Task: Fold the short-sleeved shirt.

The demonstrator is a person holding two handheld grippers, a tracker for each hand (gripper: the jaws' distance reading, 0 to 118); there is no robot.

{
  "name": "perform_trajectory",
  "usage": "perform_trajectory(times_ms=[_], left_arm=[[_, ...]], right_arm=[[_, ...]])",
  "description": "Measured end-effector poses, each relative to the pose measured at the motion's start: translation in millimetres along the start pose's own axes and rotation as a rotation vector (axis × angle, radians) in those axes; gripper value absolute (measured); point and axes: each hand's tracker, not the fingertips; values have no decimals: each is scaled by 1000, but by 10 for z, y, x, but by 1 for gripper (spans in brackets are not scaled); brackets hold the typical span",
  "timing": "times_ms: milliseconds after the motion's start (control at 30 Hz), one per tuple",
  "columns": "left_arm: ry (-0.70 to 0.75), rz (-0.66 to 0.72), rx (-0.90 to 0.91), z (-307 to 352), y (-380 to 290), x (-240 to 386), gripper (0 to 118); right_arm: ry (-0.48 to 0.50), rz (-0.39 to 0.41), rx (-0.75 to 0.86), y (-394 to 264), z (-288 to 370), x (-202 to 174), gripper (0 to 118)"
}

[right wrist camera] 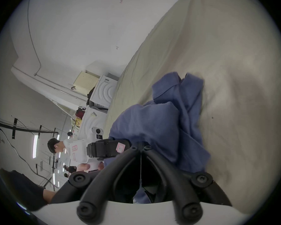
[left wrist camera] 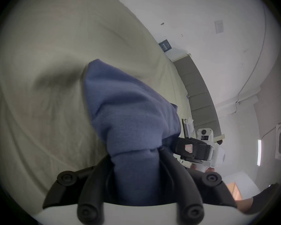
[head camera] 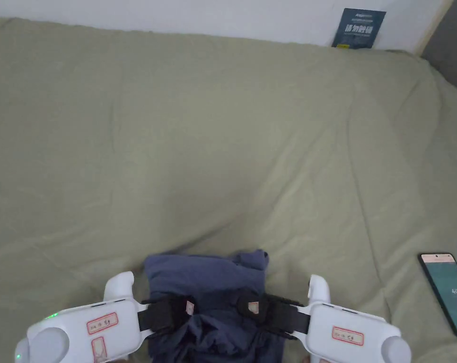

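shirt (head camera: 208,279): blue | bunched, creased | on olive sheet (head camera: 223,142)

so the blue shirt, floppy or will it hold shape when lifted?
Probably floppy: the blue shirt bunches and creases between the left gripper and right gripper. Likely light, since it drapes in soft folds on the bed sheet. Free parts should sag when raised.

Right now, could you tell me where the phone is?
In the head view the phone lies on the bedsheet at the far right edge, right of the right gripper.
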Motion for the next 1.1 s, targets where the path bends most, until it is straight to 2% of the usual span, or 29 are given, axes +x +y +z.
perform_trajectory(times_ms=[100,167,300,400,467,533,600,633,667,733,767,800,867,967,1000,1033,1067,1100], left_arm=[[51,-62,26,388,104,-77,23],[89,-52,63,801,234,-206,23],[279,-59,128,1753,599,-634,23],[353,-16,113,2336,892,-1034,23],[389,53,113,2647,1077,-1310,23],[365,183,91,2864,1218,-1619,24],[327,214,69,2898,1244,-1758,29],[313,210,57,2870,1248,-1781,41],[307,198,61,2835,1248,-1771,70],[412,198,34,2901,1286,-1715,101],[404,184,47,3069,1305,-1650,111],[432,126,56,3282,1313,-1604,111],[611,83,91,3667,1314,-1537,111],[813,114,171,4077,1280,-1576,110],[901,130,216,4095,1214,-1539,107],[965,120,225,4083,1150,-1484,94],[1040,87,279,4051,1063,-1393,56],[1121,45,328,3966,939,-1316,27]], right_arm=[[-2,39,12,-133,277,-166,2],[-7,54,20,-243,439,-238,2],[-20,78,18,-454,705,-356,2],[-65,109,14,-572,817,-419,2],[-77,97,15,-627,866,-416,2],[-101,92,19,-689,900,-427,2],[-114,82,22,-718,936,-381,2],[-113,73,22,-733,944,-368,2],[-117,67,22,-750,946,-362,2],[-142,58,21,-759,955,-378,2],[-140,50,22,-767,973,-371,2],[-134,43,24,-773,990,-372,2],[-128,45,26,-763,1024,-356,2],[-159,67,18,-762,991,-415,2],[-209,97,14,-758,985,-460,2],[-263,129,14,-753,971,-516,2],[-350,177,17,-736,954,-596,2],[-436,218,8,-700,936,-676,2]])
